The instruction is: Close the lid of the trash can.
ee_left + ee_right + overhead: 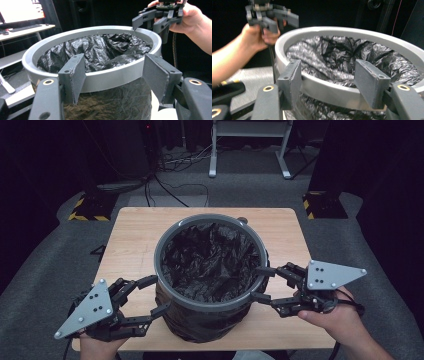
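Note:
A round bin with a grey rim [161, 251] stands in the middle of the wooden table [135, 225]. It is lined with a crumpled black bag [210, 260], which also wraps its outside [200, 320]. My left gripper [154, 296] is at the bin's near-left side, open, its jaws apart just outside the rim [110, 77]. My right gripper [262, 283] is at the bin's right side, also open, with its fingertips at the rim [329, 90]. In the left gripper view, the right gripper [155, 18] hovers over the far rim. In the right gripper view, the left gripper [272, 17] shows beyond the bin.
Grey carpet surrounds the table. A white desk frame [250, 150] and cables [170, 185] lie behind it, and yellow-black striped bases [90, 212] stand at the far corners. A lit monitor [22, 10] sits on a side desk.

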Demonstrator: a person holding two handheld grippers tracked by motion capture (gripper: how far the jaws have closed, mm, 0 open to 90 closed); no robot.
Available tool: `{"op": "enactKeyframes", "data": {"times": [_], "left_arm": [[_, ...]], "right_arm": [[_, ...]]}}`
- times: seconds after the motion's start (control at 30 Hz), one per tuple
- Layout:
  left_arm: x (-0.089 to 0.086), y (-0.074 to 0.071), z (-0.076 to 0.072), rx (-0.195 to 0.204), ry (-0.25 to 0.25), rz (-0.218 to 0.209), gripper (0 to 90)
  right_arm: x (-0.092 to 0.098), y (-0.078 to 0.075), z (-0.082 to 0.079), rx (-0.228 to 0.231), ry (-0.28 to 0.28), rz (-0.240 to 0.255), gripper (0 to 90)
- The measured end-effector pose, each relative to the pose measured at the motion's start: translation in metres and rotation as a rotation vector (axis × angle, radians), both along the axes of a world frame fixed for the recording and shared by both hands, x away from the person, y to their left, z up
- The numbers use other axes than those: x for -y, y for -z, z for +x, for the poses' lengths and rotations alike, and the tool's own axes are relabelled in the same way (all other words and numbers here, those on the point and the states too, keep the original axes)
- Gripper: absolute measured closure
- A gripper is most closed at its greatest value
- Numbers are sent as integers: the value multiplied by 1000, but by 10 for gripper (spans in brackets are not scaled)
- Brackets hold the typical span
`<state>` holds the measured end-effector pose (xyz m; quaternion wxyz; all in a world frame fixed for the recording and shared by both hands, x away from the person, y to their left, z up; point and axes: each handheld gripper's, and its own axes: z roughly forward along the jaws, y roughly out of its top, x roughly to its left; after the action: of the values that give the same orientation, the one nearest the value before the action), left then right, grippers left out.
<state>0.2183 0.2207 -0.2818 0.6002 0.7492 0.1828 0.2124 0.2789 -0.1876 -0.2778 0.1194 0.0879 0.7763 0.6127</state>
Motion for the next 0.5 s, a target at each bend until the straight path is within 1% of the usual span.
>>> {"op": "enactKeyframes", "data": {"times": [0.03,0.07,0.13,0.23,0.33,0.43,0.5], "left_arm": [[0,0,0,0,0,0,350],[4,1,1,0,-5,17,351],[8,1,5,-4,-7,38,352],[12,2,8,-7,-8,52,353],[12,3,13,-24,-1,47,353],[14,5,15,-29,5,45,348],[13,4,15,-29,8,41,348]], "right_arm": [[0,0,0,0,0,0,384],[-2,0,-1,19,1,-10,384],[-2,0,0,17,-1,-9,384],[-2,1,5,4,-18,-2,375],[-2,2,6,8,-15,-6,372],[-1,5,5,21,-17,0,377],[0,5,5,11,-20,12,377]]}}
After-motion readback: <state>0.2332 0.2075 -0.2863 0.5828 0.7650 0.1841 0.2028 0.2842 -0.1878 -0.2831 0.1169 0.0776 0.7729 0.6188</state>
